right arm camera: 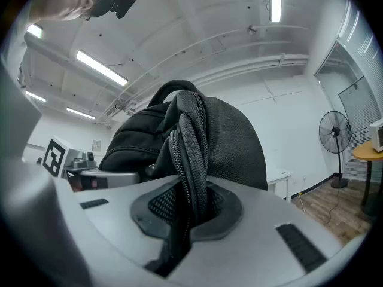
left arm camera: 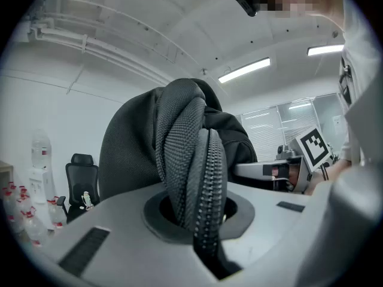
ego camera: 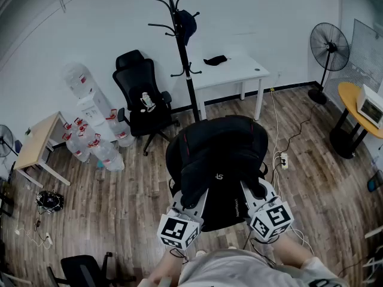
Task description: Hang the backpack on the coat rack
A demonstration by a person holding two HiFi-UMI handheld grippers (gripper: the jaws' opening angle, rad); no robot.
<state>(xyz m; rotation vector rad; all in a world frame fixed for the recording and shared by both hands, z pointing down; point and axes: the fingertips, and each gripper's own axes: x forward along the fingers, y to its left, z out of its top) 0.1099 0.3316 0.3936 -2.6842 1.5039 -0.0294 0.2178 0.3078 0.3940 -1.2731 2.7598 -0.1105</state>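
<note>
A black backpack (ego camera: 218, 163) hangs in the air in front of me, held between both grippers. My left gripper (ego camera: 190, 203) is shut on the backpack's left side; in the left gripper view a fold of black fabric with a zipper (left arm camera: 203, 178) is pinched between its jaws. My right gripper (ego camera: 254, 197) is shut on the right side, where webbing and zipper (right arm camera: 190, 160) run down between its jaws. The black coat rack (ego camera: 182, 52) stands against the far wall beyond the backpack, with a dark item (ego camera: 187, 23) hanging on an upper hook.
A black office chair (ego camera: 143, 97) stands left of the rack, a white table (ego camera: 233, 70) right of it. Several water bottles (ego camera: 96, 142) and a dispenser sit at left. A standing fan (ego camera: 328, 49) and round yellow table (ego camera: 359, 109) are at right. Cables and a power strip (ego camera: 283, 159) lie on the wood floor.
</note>
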